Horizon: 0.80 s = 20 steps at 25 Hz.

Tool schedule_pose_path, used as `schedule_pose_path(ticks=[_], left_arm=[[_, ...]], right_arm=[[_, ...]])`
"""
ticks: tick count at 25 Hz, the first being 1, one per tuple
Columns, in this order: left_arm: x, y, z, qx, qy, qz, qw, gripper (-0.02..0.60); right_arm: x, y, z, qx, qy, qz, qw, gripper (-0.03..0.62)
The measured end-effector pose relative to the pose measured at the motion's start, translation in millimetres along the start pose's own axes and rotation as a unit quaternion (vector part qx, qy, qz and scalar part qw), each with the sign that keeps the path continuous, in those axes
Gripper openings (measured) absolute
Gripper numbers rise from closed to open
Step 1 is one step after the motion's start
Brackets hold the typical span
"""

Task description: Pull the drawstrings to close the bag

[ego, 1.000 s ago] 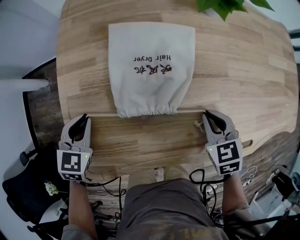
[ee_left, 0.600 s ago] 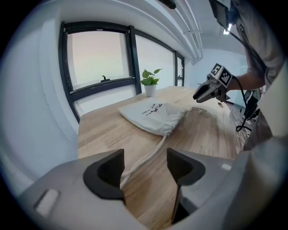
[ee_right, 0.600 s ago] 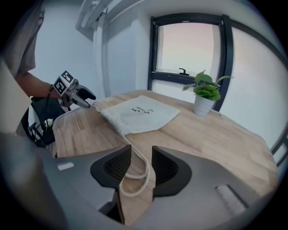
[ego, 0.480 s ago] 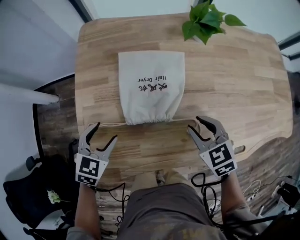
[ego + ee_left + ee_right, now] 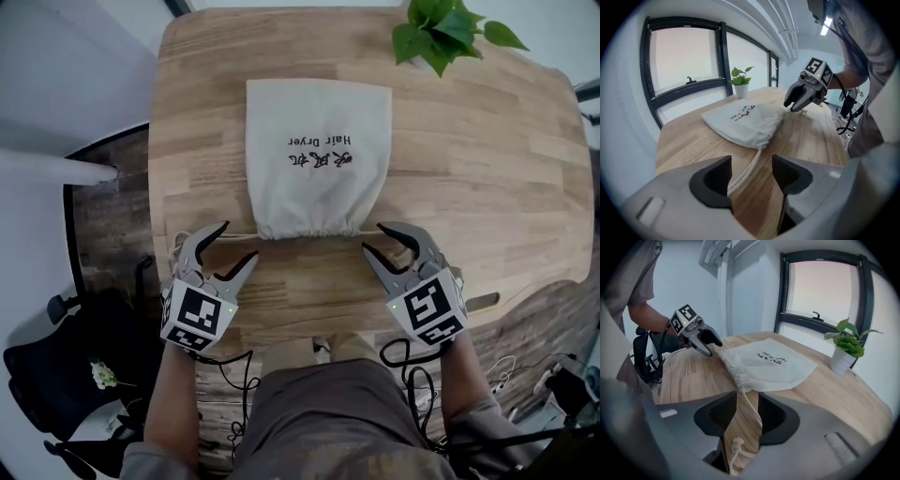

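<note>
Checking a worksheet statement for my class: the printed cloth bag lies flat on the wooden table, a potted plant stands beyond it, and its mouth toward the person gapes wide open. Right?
Not quite. The bag lies flat on the table with the plant beyond it, but its mouth is gathered shut, as the head view shows.

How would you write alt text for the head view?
A beige drawstring bag lies on a wooden table, mouth gathered. Beside the mouth, the left claw and just-opened right claw stand open, a loose cord between each pair of jaws.
</note>
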<state>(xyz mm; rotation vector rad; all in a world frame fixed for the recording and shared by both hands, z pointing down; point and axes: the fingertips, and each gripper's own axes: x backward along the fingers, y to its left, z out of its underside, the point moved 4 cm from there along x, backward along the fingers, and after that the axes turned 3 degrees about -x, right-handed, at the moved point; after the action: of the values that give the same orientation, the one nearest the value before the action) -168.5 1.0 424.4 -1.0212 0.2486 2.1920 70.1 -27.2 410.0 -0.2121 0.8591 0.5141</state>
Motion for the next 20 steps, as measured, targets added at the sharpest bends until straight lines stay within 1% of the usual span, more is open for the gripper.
schedule_pose_path(ticks=[3,7,11,15,17,19,20], left_arm=[[-7,-2,0,-0.008,0.008,0.019,0.9997,0.261],[-13,-1,-2,-0.011,0.008,0.037,0.9992,0.255],[-15,-3,-3,-0.027,0.014,0.053,0.9981,0.245],[-16,-5,-2,-0.020,0.013,0.072,0.9971,0.225],[-17,-6,-1,-0.009,0.009,0.077,0.9969,0.189],[-17,-6,-1,-0.002,0.009,0.072,0.9974,0.146],[-17,-5,0,-0.001,0.010,0.067,0.9977,0.061]], right_arm=[[-10,3,4,0.006,0.015,-0.009,1.000,0.173],[-19,4,10,0.017,0.029,-0.017,0.999,0.173],[-22,5,10,0.027,0.025,-0.022,0.999,0.175],[-23,5,11,0.026,0.025,-0.032,0.999,0.171],[-24,8,12,0.028,0.025,-0.042,0.998,0.144],[-24,11,12,0.031,0.026,-0.049,0.998,0.107],[-24,11,12,0.031,0.027,-0.050,0.998,0.100]])
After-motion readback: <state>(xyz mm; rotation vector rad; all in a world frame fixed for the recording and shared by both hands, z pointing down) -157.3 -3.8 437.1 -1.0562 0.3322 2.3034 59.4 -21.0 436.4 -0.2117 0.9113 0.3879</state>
